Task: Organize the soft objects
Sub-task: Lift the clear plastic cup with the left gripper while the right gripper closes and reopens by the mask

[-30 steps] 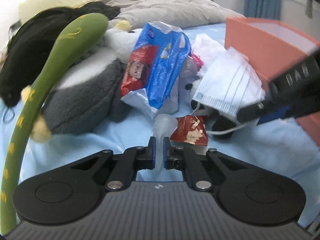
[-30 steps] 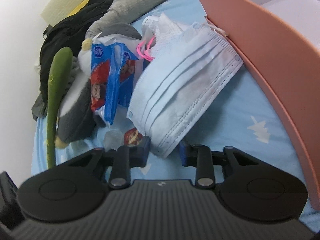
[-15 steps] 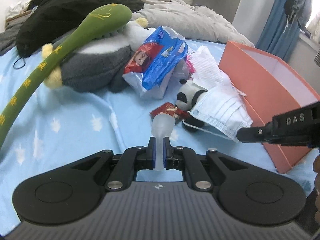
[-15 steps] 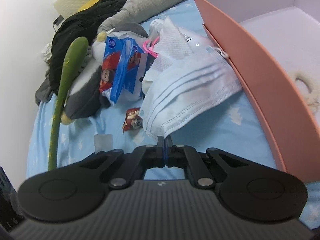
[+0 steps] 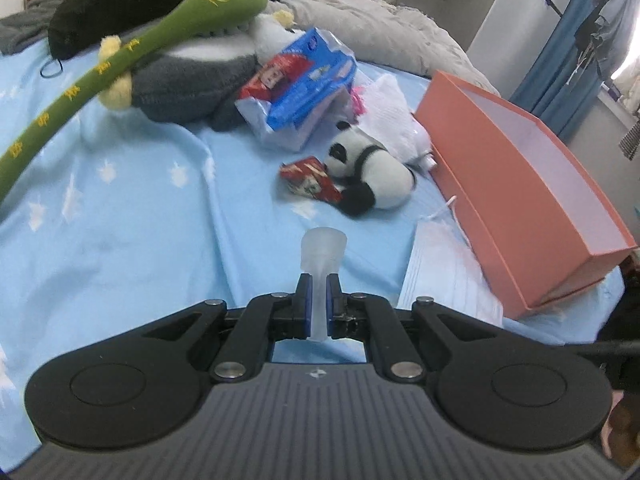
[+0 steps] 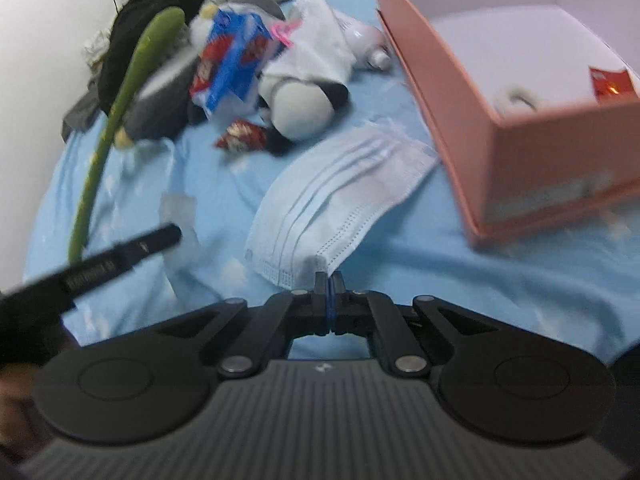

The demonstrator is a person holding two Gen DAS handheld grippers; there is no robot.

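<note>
- Two hand-held grippers are working at once: I am keeping the left hand-held gripper (image 5: 316,294) clamped on a small translucent soft piece (image 5: 322,254), and the right hand-held gripper (image 6: 329,280) pinched shut on one corner of the blue face mask (image 6: 340,196).
- Judging the step as carrying the mask into the orange box (image 6: 448,92), I am aiming to lift it clear of the box's near wall before letting go, since a corner pinch lets the rest dangle and snag.
- Left of the box, the panda plush (image 5: 372,178) is lying on the bed sheet (image 5: 120,220), touching a red packet (image 5: 310,180).
- Only the right wrist view is showing the box's inside, with another red packet (image 6: 610,82) already there; the left one is showing just its wall.
</note>
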